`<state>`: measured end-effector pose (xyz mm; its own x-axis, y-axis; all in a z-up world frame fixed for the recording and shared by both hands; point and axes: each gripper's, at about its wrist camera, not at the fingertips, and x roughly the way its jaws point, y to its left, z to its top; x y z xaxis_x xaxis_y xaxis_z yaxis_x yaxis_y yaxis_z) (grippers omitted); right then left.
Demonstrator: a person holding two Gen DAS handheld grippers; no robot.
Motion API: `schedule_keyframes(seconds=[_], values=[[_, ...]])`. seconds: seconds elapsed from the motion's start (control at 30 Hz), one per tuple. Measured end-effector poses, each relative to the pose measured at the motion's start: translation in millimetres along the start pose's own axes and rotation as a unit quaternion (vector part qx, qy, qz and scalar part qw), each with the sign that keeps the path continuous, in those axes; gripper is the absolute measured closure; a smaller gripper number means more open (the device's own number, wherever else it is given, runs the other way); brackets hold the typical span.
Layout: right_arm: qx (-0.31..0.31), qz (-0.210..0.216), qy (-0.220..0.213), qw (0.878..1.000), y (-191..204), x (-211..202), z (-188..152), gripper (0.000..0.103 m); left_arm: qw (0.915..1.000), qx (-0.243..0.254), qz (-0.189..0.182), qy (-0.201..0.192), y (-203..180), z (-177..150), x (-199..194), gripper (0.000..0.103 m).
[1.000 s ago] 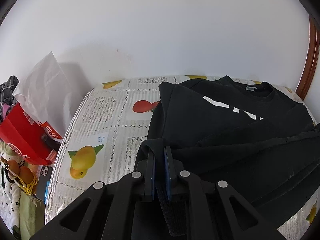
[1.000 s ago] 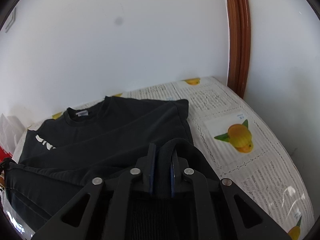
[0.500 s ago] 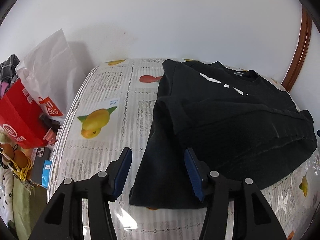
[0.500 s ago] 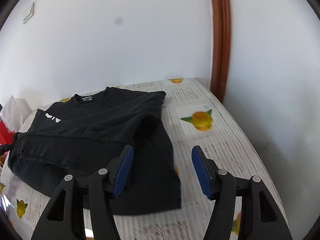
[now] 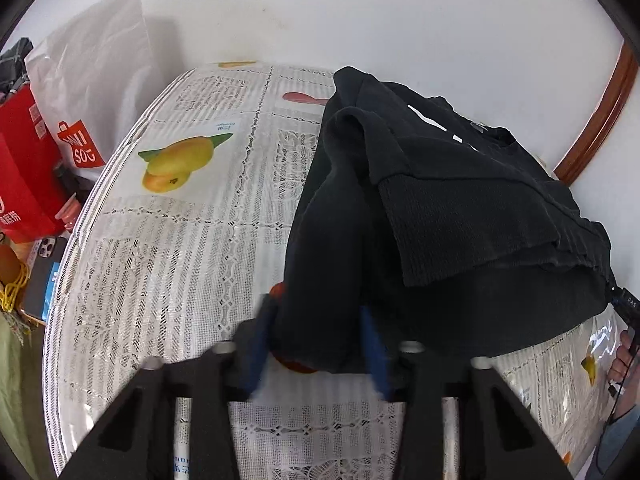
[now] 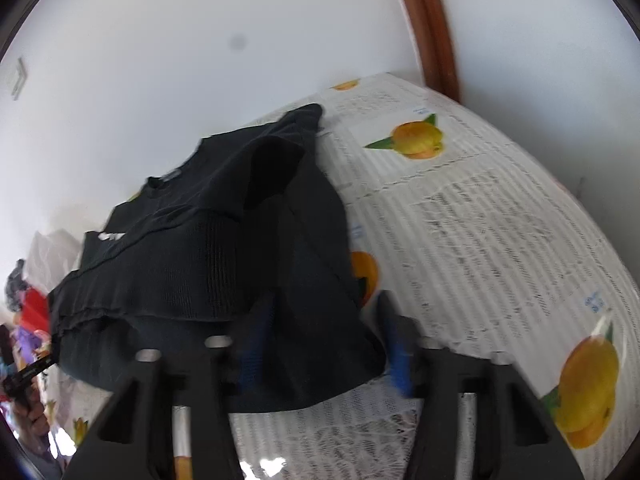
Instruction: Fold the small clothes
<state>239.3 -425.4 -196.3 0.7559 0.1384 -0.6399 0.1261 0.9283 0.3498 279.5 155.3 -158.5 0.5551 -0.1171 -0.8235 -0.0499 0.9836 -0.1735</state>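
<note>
Mid-fold on a black sweatshirt [image 5: 460, 208], lying on the desk [image 5: 168, 264] under a lace-and-fruit-print cover. It sits toward the wall side, collar away from the cameras and white lettering partly showing near the top. The lower part is already doubled up over the chest, so a ribbed band now lies across the middle.

Left tool [image 5: 316, 344]: blue pads straddle the near left corner of the folded cloth. Its jaws have just been closing, after opening wide a moment before. The cloth is between them, but a gap shows on the left pad's side, so it reads as part-open and not yet pinching. The pads are blurred, so contact on the right pad is hard to call.

Right tool [image 6: 326, 340]: same picture at the near right corner. Its jaws have just been closing and the black fabric sits between the pads. A clear gap shows beside the right pad, so it has no firm hold yet.

Step in hand, as I judge it: regrasping the two near corners for the next fold. The next move calls for both pads closing fully on all layers at the fold edge. Then lift evenly and carry the edge toward the collar, keeping the corners level so the stack doesn't skew.

A person's hand [image 5: 624, 356] shows at the right edge of the left view.
</note>
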Motion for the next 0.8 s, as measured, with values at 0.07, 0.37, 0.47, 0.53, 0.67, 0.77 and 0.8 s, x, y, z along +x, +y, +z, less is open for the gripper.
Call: schedule_keyframes(seconds=[0.07, 0.37, 0.47, 0.53, 0.67, 0.77, 0.8], values=[[-0.014, -0.010, -0.007, 1.000, 5.3, -6.0, -2.5, 0.083, 0.9999, 0.007, 0.010, -0.008, -2.6, -2.7, -5.0, 0.084], [-0.040, -0.048, -0.016, 0.998, 13.9, -28.5, -17.4, 0.084, 0.9983, 0.028, 0.047, -0.022, -14.7, -30.5, -36.4, 0.086], [-0.043, -0.057, -0.016, 0.997, 12.4, -38.4, -25.8, 0.084, 0.9981, 0.030, 0.048, -0.024, -13.4, -45.3, -47.4, 0.086], [-0.047, -0.061, -0.017, 0.997, 11.5, -45.4, -34.3, 0.084, 0.9982, 0.027, 0.049, -0.021, -13.7, -54.2, -52.5, 0.086], [-0.050, -0.058, -0.022, 0.997, 8.3, -59.7, -51.9, 0.084, 0.9979, 0.031, 0.052, -0.022, -14.4, -76.1, -66.5, 0.086], [-0.047, -0.058, -0.020, 0.997, 2.5, -71.3, -66.8, 0.084, 0.9977, 0.035, 0.054, -0.020, -16.0, -90.5, -73.3, 0.086], [-0.047, -0.059, -0.020, 0.997, 1.1, -75.9, -72.1, 0.084, 0.9975, 0.038, 0.055, -0.021, -16.8, -95.4, -76.5, 0.086]])
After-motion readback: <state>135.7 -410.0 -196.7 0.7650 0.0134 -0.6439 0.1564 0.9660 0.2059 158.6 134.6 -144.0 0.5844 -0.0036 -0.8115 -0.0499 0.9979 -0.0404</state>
